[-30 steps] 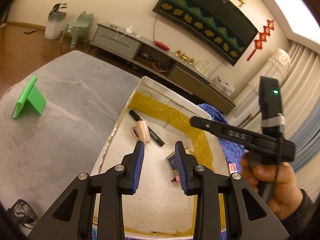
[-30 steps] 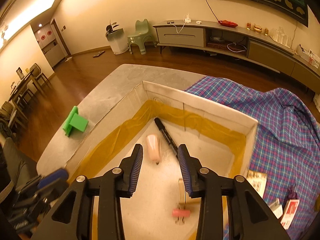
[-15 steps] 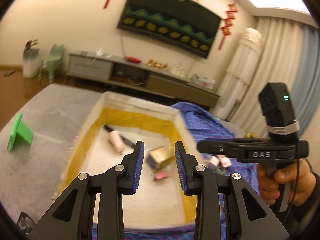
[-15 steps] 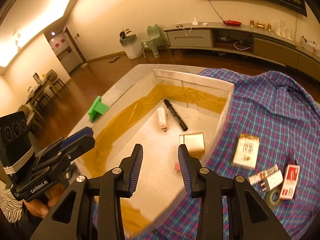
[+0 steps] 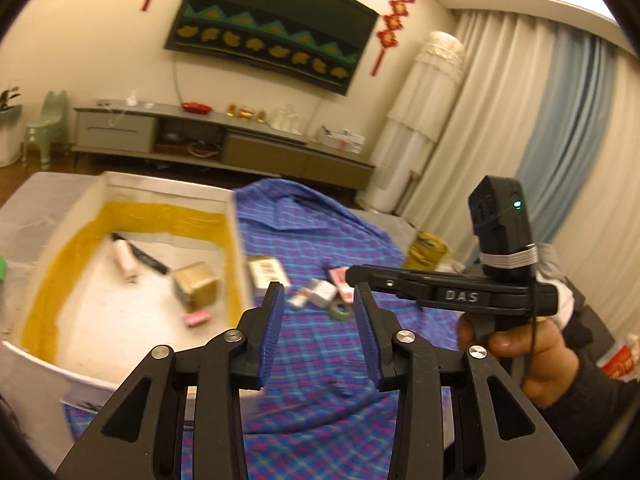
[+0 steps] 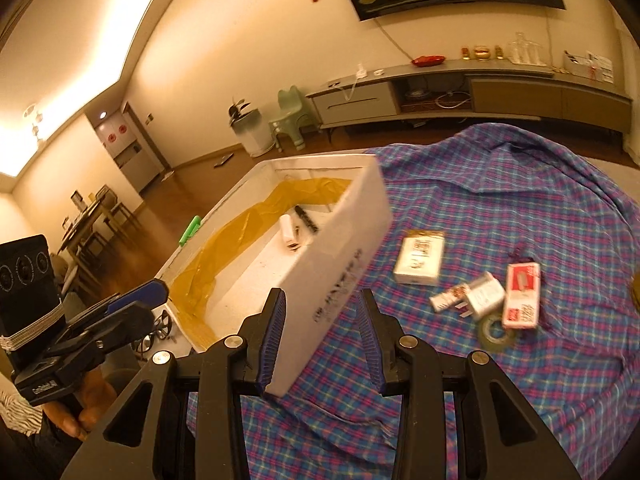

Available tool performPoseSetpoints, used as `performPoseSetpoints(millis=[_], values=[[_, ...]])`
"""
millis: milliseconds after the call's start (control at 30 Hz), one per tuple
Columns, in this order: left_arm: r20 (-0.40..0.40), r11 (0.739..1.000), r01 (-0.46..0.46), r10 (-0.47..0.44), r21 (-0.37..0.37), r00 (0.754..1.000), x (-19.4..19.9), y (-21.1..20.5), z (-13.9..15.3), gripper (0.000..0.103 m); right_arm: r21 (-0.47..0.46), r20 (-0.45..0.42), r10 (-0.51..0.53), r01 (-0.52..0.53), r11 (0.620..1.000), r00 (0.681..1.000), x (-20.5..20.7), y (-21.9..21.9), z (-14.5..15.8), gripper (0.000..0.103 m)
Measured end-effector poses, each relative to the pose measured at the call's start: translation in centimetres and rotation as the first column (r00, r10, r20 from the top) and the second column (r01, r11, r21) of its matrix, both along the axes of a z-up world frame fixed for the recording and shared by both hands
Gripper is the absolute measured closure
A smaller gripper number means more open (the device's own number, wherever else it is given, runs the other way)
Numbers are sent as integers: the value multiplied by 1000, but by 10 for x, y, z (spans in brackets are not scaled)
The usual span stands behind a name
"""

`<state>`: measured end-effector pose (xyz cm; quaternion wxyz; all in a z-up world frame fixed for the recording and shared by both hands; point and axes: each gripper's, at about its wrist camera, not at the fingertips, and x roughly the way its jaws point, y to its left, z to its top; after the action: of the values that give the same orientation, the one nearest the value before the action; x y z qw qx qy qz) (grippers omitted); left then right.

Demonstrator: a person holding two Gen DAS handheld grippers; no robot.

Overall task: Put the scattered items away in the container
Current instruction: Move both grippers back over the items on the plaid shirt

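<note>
Inventory count; container: one white box with yellow lining; contents of the box: one black marker, one pale cylindrical roll, one tan carton, one small pink item; total inside: four. Items on the plaid cloth: one white packet, one red-and-white packet, one white plug adapter, one small printed tube, one tape ring; total outside: five.
</note>
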<state>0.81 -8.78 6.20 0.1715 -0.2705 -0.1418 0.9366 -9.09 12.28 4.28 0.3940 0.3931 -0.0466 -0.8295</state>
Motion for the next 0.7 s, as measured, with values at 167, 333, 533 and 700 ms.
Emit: performPoseSetpoints(millis=[167, 333, 533, 700], values=[[43, 998, 59, -59, -16, 997, -11, 41, -4, 59, -1, 34, -57, 57, 998, 998, -7, 37, -18, 64], [96, 996, 76, -70, -51, 993, -29, 73, -11, 54, 24, 67, -103, 102, 995, 992, -17, 59, -43, 63], [175, 994, 76, -62, -73, 983, -59, 97, -33, 53, 65, 75, -136, 131, 989, 988, -38, 75, -59, 56], [231, 993, 70, -47, -92, 972, -83, 110, -53, 53, 122, 63, -154, 145, 982, 986, -68, 75, -69, 53]])
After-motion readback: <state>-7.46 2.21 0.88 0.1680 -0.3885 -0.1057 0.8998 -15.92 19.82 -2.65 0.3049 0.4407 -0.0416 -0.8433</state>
